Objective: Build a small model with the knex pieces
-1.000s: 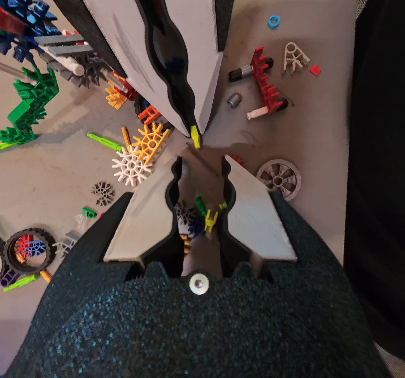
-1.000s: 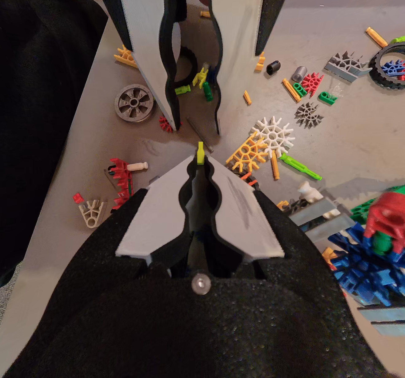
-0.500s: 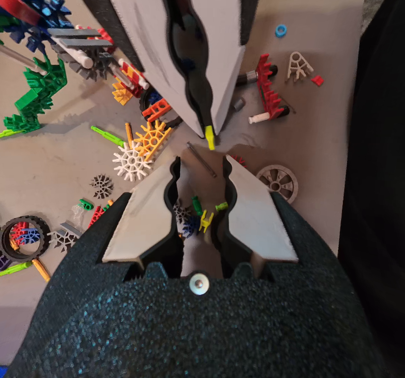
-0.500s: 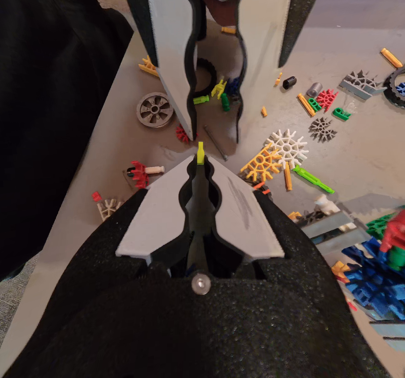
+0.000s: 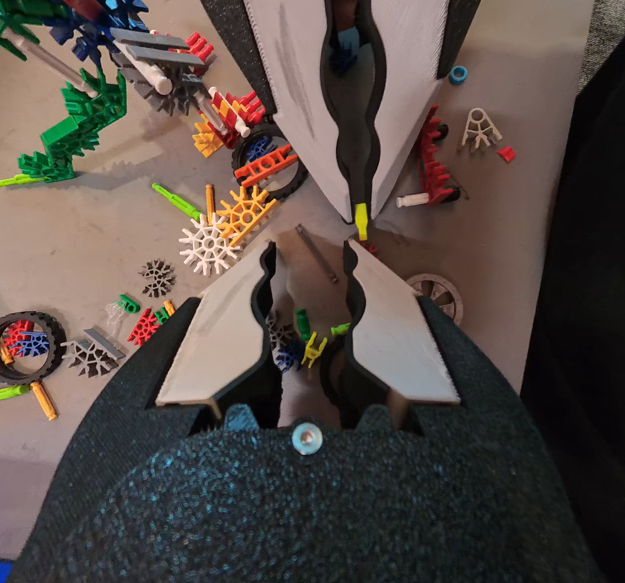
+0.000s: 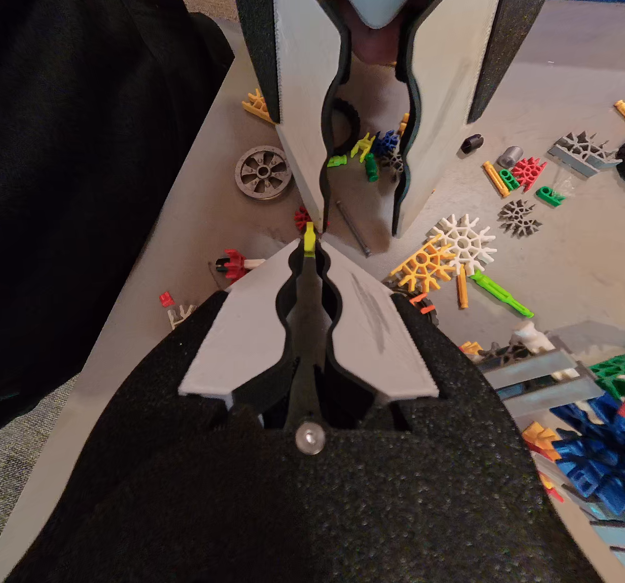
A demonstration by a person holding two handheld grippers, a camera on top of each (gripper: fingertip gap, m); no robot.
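Observation:
My right gripper (image 6: 310, 245) is shut on a short yellow-green rod (image 6: 309, 240) whose end sticks out past its tips. My left gripper (image 5: 309, 245) is open and empty, tip to tip with the right one. The rod's free end (image 5: 361, 225) is at the tip of one left gripper finger (image 5: 351, 252), and I cannot tell if they touch. In the left wrist view the right gripper (image 5: 359, 215) comes in from the top. In the right wrist view the left gripper (image 6: 357, 228) comes in from the top. A thin grey rod (image 5: 316, 257) lies on the table below the left gripper's gap.
Loose plastic building pieces lie on the grey table (image 5: 84, 228): a white snowflake connector (image 5: 208, 245), a yellow connector (image 5: 245, 216), a grey wheel (image 6: 263, 174), a small red connector (image 6: 301, 216). A blue and green built model (image 5: 84, 42) stands to one side. Dark clothing (image 6: 84, 160) lies past the table edge. Only a small space, under 4 cm, lies between the two pairs of fingers.
The right gripper with the yellow-green rod has moved across to the tip of one left gripper finger. Both grippers have drawn closer together. The left gripper has stayed open.

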